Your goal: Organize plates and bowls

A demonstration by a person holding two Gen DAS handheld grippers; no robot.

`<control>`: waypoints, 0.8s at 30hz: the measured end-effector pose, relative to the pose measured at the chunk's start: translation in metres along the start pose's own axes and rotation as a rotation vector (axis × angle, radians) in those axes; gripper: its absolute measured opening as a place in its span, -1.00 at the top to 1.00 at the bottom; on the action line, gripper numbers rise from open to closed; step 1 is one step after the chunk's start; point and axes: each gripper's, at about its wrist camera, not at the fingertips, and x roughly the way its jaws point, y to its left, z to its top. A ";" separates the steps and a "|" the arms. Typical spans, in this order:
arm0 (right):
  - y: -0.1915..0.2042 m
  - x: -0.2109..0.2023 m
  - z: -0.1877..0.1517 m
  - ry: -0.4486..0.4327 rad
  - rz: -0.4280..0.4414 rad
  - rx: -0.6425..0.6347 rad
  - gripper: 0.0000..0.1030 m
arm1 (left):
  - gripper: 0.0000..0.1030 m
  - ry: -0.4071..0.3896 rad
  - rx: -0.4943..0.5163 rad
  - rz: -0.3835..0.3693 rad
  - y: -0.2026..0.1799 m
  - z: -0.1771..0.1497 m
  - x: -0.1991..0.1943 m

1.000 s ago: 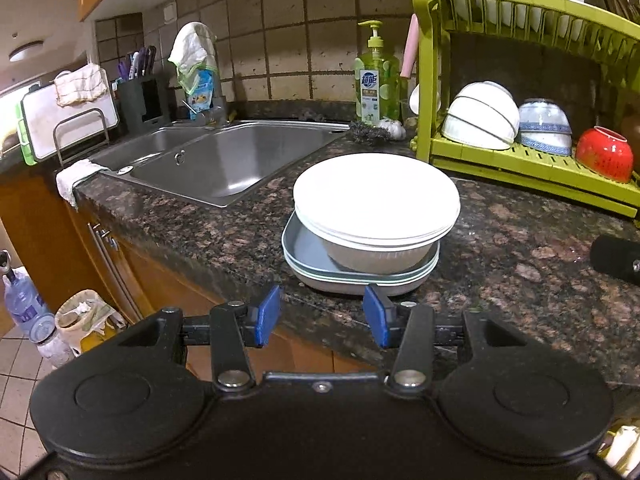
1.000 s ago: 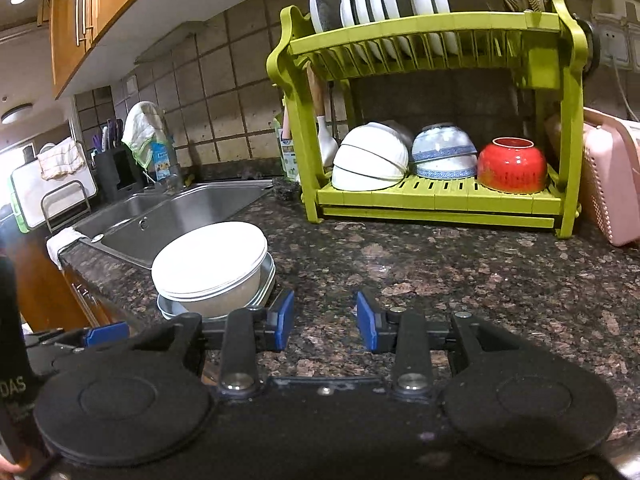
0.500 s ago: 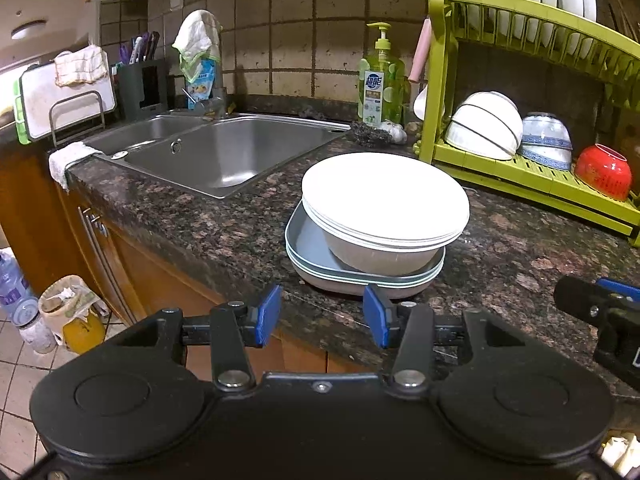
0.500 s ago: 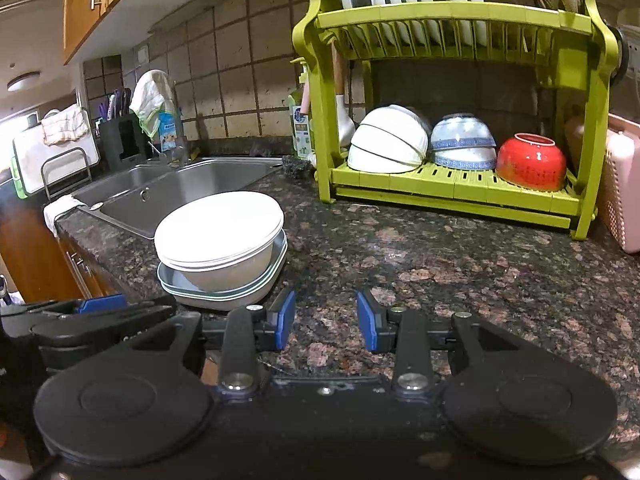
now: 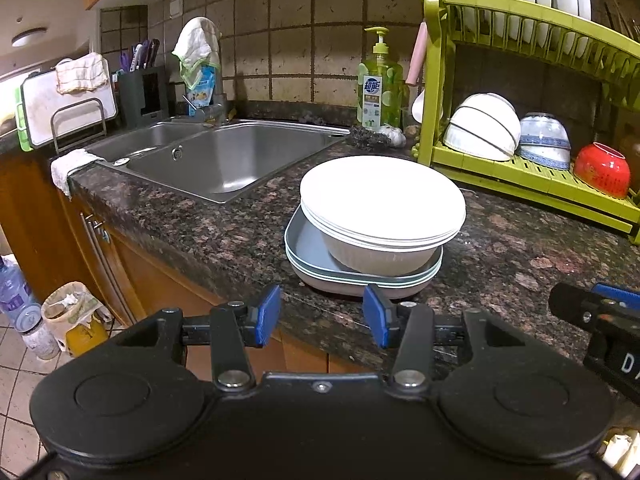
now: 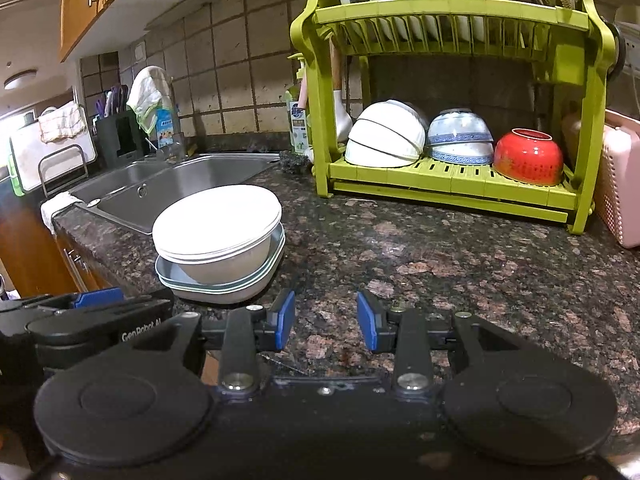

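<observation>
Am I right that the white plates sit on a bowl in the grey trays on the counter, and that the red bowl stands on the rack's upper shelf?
Not quite: the red bowl lies on the lower shelf of the green rack, as the right wrist view shows. The rest holds: the white plates sit on a bowl in the grey trays on the counter.

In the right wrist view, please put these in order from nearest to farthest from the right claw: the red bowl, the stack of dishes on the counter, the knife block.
1. Stack of dishes: front left of the right claw, on the counter.
2. Red bowl: right, on the rack's lower shelf.
3. Knife block: far left, behind the sink.
</observation>
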 end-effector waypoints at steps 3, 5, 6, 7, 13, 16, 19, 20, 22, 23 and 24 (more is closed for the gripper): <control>0.000 0.001 -0.001 0.004 -0.003 -0.005 0.28 | -0.05 0.005 0.001 -0.001 0.000 0.000 0.001; 0.000 0.001 -0.001 0.006 -0.004 -0.006 0.28 | -0.05 0.010 -0.001 -0.005 0.000 0.000 0.001; 0.000 0.002 -0.001 0.006 -0.004 -0.006 0.28 | -0.05 0.010 -0.002 -0.004 0.001 0.000 0.001; 0.000 0.002 -0.001 0.006 -0.004 -0.006 0.28 | -0.05 0.010 -0.001 -0.004 0.000 0.000 0.001; 0.000 0.002 -0.001 0.003 -0.004 -0.011 0.28 | -0.05 0.007 0.010 -0.007 -0.001 0.000 0.000; 0.000 0.002 -0.002 0.002 -0.004 -0.011 0.28 | -0.05 0.011 0.011 -0.011 -0.001 0.000 0.001; 0.000 0.002 -0.001 0.002 -0.004 -0.011 0.28 | -0.05 0.014 0.012 -0.016 -0.001 0.000 0.001; 0.000 0.002 -0.001 0.002 -0.005 -0.011 0.28 | -0.05 0.013 0.012 -0.015 -0.001 0.000 0.001; 0.000 0.002 -0.001 0.002 -0.003 -0.011 0.28 | -0.05 0.013 0.015 -0.016 -0.001 0.000 0.001; 0.000 0.002 -0.001 0.002 -0.004 -0.010 0.28 | -0.05 0.013 0.017 -0.016 -0.001 0.000 0.001; 0.000 0.001 -0.001 0.002 -0.004 -0.011 0.28 | -0.05 0.012 0.020 -0.015 -0.002 -0.001 0.001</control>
